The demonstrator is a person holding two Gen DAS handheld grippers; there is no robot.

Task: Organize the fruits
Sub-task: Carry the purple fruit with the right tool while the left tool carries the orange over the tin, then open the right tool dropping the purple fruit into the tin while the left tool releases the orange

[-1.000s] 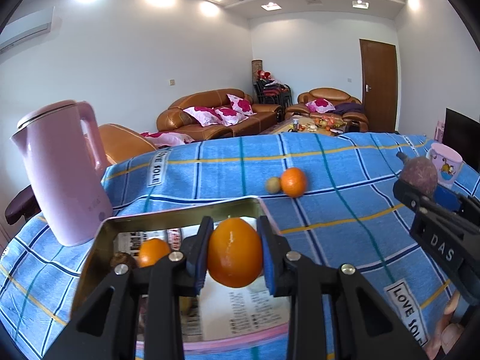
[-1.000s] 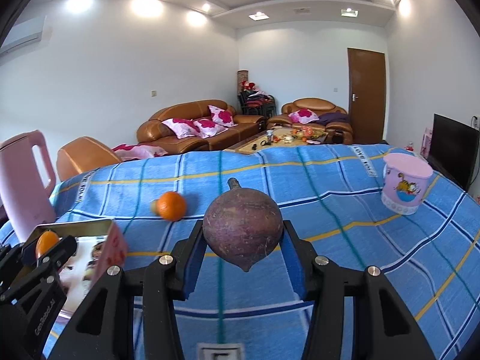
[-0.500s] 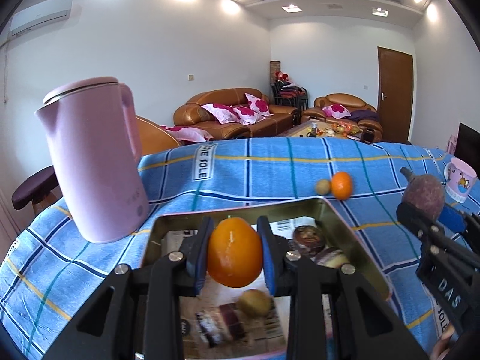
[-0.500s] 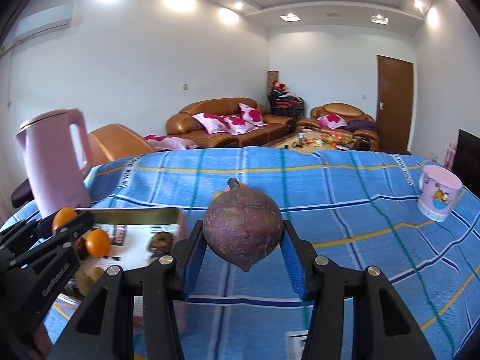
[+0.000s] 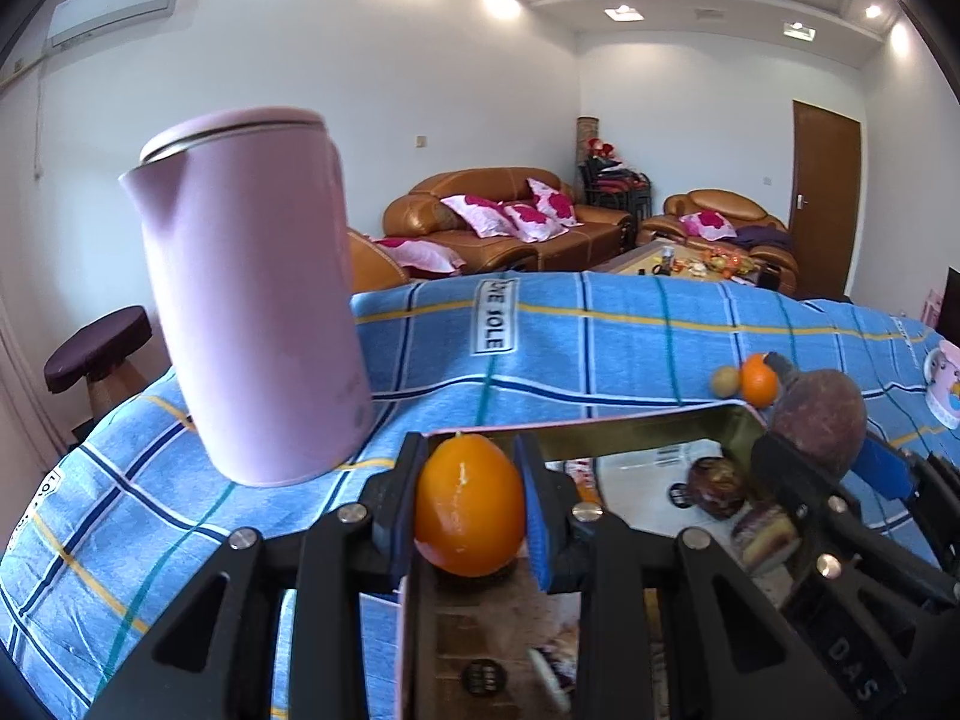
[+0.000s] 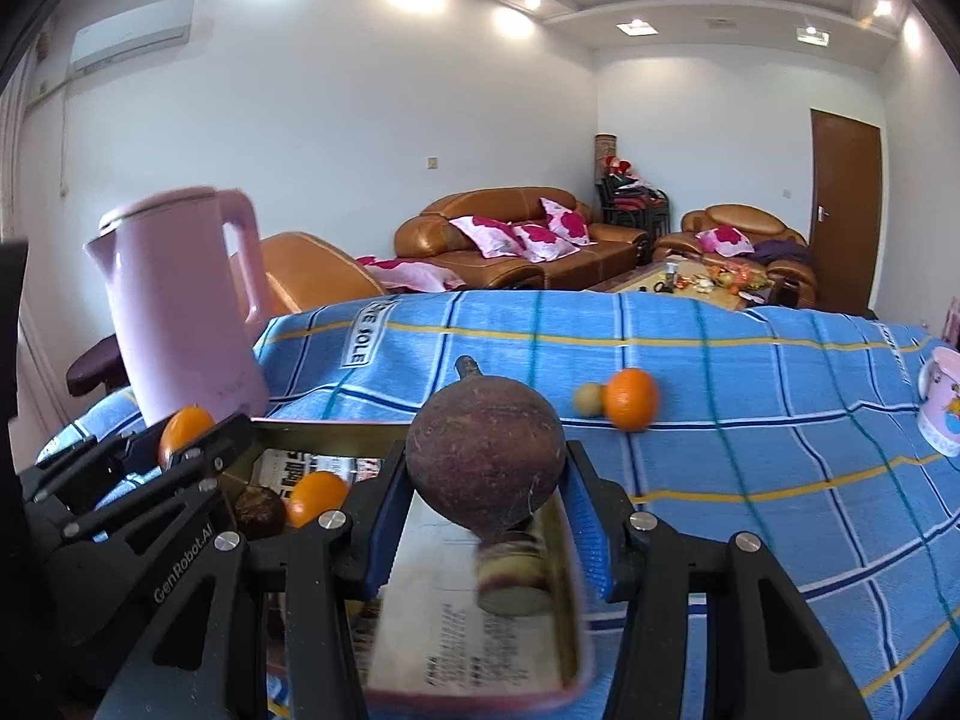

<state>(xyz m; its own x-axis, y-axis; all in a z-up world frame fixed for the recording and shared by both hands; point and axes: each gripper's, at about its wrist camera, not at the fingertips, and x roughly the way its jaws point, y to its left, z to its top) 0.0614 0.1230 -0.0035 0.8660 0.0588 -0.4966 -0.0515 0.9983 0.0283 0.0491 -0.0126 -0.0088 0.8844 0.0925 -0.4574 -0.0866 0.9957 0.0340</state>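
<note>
My left gripper [image 5: 471,468] is shut on an egg-shaped orange fruit [image 5: 468,510], held just above the near left corner of a shallow metal tray [image 5: 660,427]. My right gripper [image 6: 487,483] is shut on a round purple-brown fruit [image 6: 486,450] with a short stem, over the tray's [image 6: 573,600] right part. Inside the tray lie a small orange [image 6: 315,495], a dark round fruit [image 6: 259,510] and other pieces. On the blue checked cloth beyond the tray sit an orange [image 6: 630,399] and a small yellow-green fruit [image 6: 588,399], side by side.
A tall pink kettle [image 5: 252,300] stands on the cloth just left of the tray, close to my left gripper. A pink printed cup [image 6: 942,414] is at the far right. The table's far edge drops off toward brown sofas.
Both grippers have swung left with their fruits still held. The kettle looms much closer on the left, and the purple fruit now hangs over the tray instead of the bare cloth.
</note>
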